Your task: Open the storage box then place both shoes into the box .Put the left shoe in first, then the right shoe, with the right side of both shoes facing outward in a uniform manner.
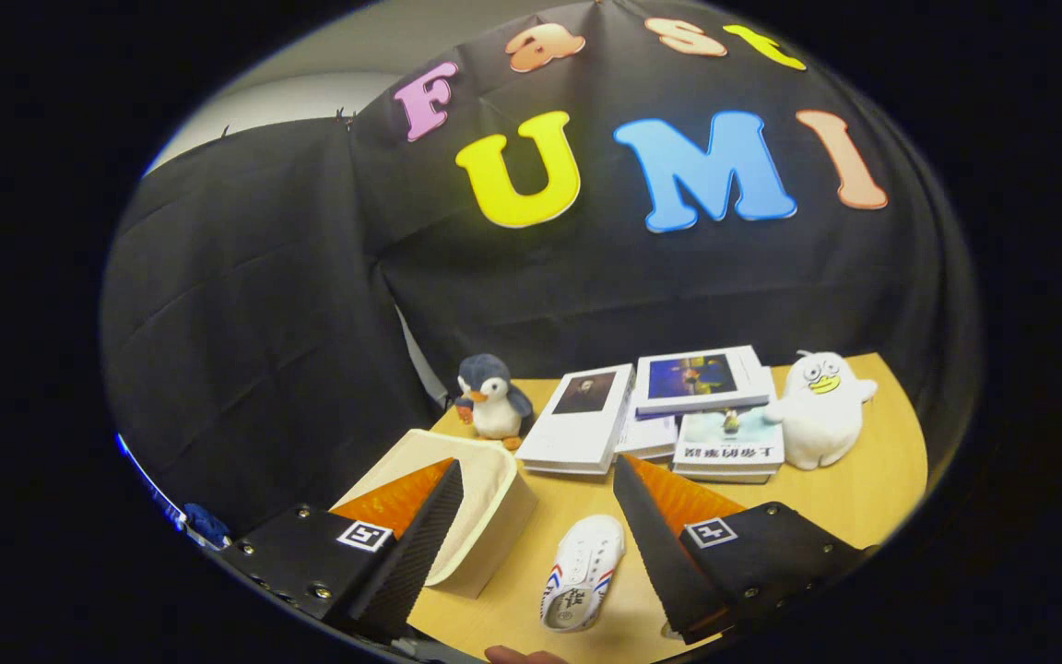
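My gripper (pixel 536 480) is open, its two black and orange fingers spread wide above the wooden table (pixel 854 498). A small white shoe (pixel 584 572) with red and blue side stripes lies on the table between the fingers, toe pointing away from me. The cream storage box (pixel 471 516) stands open on the table, partly behind the left finger (pixel 416 530), and its inside looks empty. The right finger (pixel 669 535) hangs just right of the shoe. Nothing is held between the fingers.
Several books (pixel 669 410) lie stacked at the back of the table. A penguin plush (pixel 492 397) stands left of them and a white duck plush (pixel 821 406) right of them. A fingertip (pixel 522 656) shows at the near table edge.
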A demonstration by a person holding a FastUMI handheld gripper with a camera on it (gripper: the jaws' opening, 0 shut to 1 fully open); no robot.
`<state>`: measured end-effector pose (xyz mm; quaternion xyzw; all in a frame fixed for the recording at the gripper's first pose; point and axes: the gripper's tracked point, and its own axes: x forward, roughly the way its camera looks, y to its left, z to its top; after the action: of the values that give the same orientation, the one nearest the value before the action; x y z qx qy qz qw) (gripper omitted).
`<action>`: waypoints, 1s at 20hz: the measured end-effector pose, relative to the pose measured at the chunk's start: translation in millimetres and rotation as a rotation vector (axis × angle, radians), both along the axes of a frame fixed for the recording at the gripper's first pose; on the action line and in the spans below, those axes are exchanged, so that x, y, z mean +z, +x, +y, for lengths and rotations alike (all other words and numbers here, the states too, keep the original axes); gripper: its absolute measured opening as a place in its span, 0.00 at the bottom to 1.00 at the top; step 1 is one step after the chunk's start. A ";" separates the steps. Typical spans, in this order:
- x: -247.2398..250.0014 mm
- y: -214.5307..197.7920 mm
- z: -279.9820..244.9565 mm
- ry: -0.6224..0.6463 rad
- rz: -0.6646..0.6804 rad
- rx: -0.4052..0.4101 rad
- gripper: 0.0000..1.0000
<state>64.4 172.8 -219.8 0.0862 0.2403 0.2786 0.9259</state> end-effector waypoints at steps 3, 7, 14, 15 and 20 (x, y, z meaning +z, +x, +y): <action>-39.8 -4.1 27.8 0.020 0.105 0.064 1.00; -88.1 -1.7 63.5 0.077 0.236 0.125 1.00; -141.2 -7.2 119.4 0.255 0.496 0.219 0.96; -142.5 -9.5 125.7 0.313 0.540 0.230 0.96; -128.2 -18.0 148.8 0.470 0.634 0.254 0.93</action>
<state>46.4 321.6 -348.0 0.3463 0.4523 0.3974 0.7194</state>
